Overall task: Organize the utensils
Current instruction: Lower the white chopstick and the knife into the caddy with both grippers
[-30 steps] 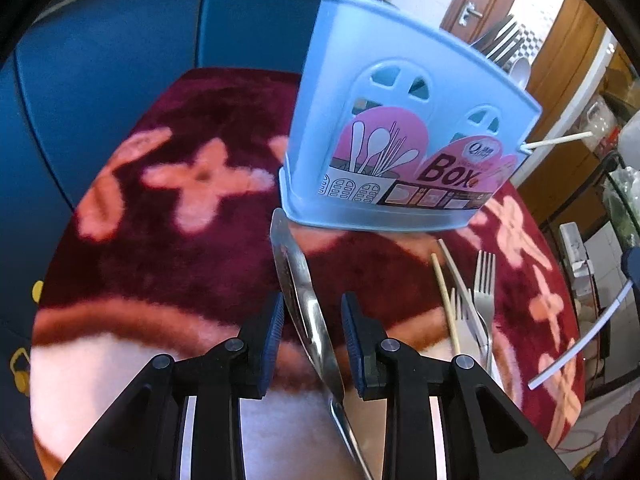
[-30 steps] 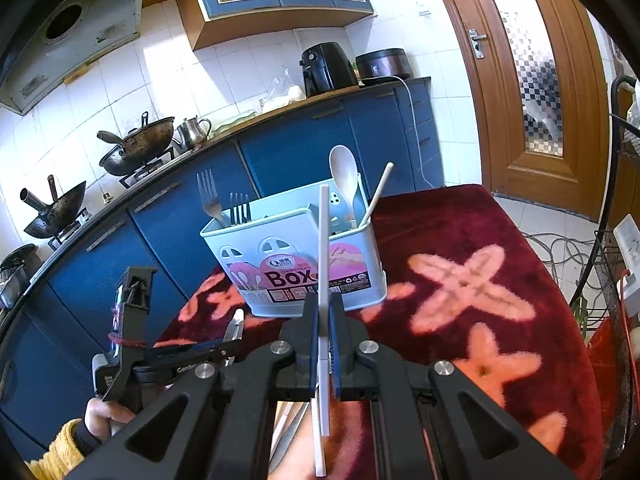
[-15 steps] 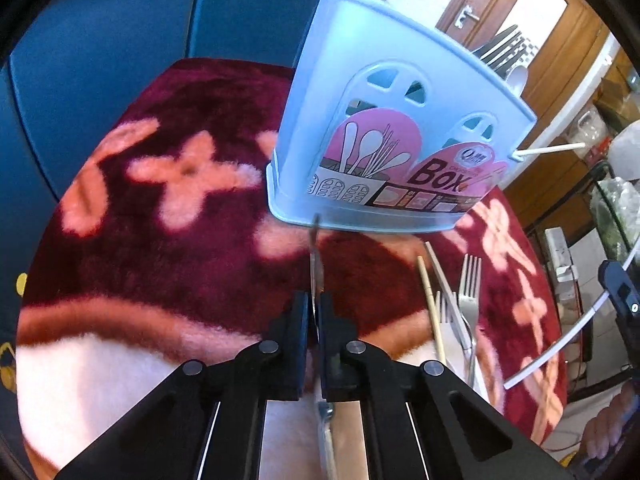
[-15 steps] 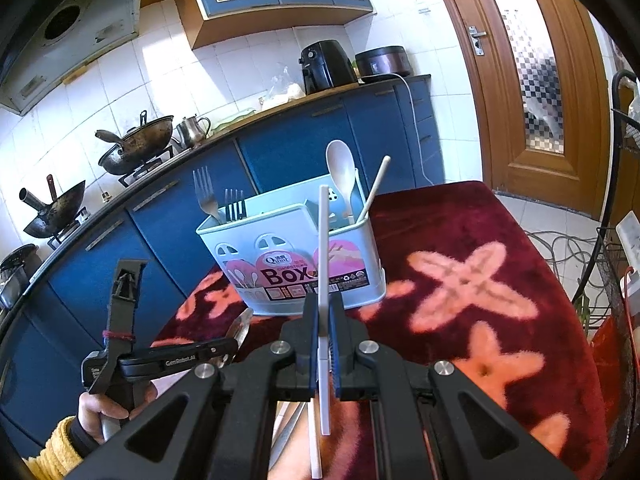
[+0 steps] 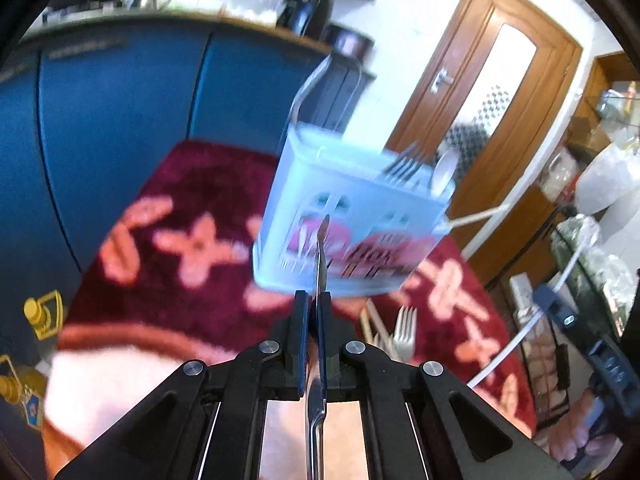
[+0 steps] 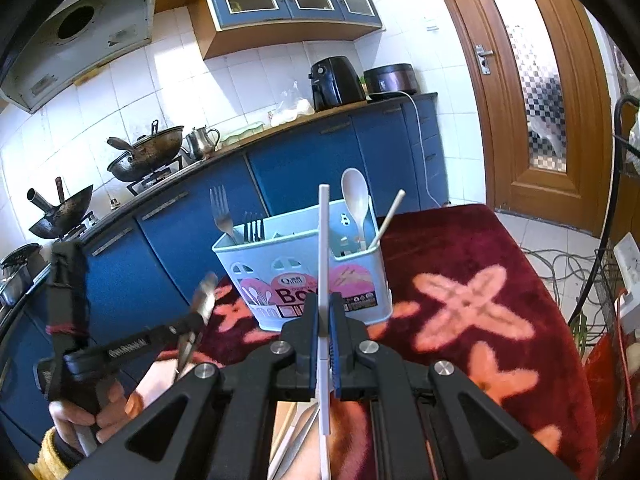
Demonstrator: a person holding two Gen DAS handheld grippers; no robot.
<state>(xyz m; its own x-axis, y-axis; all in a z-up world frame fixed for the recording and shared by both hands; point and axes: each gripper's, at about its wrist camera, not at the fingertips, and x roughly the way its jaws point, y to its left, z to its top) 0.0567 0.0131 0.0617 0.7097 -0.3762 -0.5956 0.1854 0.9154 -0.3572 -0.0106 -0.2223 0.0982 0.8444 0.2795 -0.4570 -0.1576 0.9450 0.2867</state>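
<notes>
The left gripper was pinched shut on a thin steel knife, its flat blade seen edge-on and rising toward twelve o'clock, its handle running back between the black plastic arms. The same tool appeared in the right wrist view at about nine o'clock, held by a hand in a yellow knitted cuff, with the knife blurred and lifted clear of the cloth. The right gripper was likewise closed, clamping a slim white square-edged chopstick that stood nearly upright. Beyond both tools, at twelve o'clock, stood the pale blue plastic utensil caddy, a smooth rounded box with arched cut-outs and a pink label, resting on a plush dark red tablecloth patterned with salmon cross shapes. A metal fork, dark fork tines, a white spoon and a second pale stick poked out of its compartments. In the left wrist view, at about four o'clock from the caddy, a loose steel fork and pale chopsticks lay on the cloth.
</notes>
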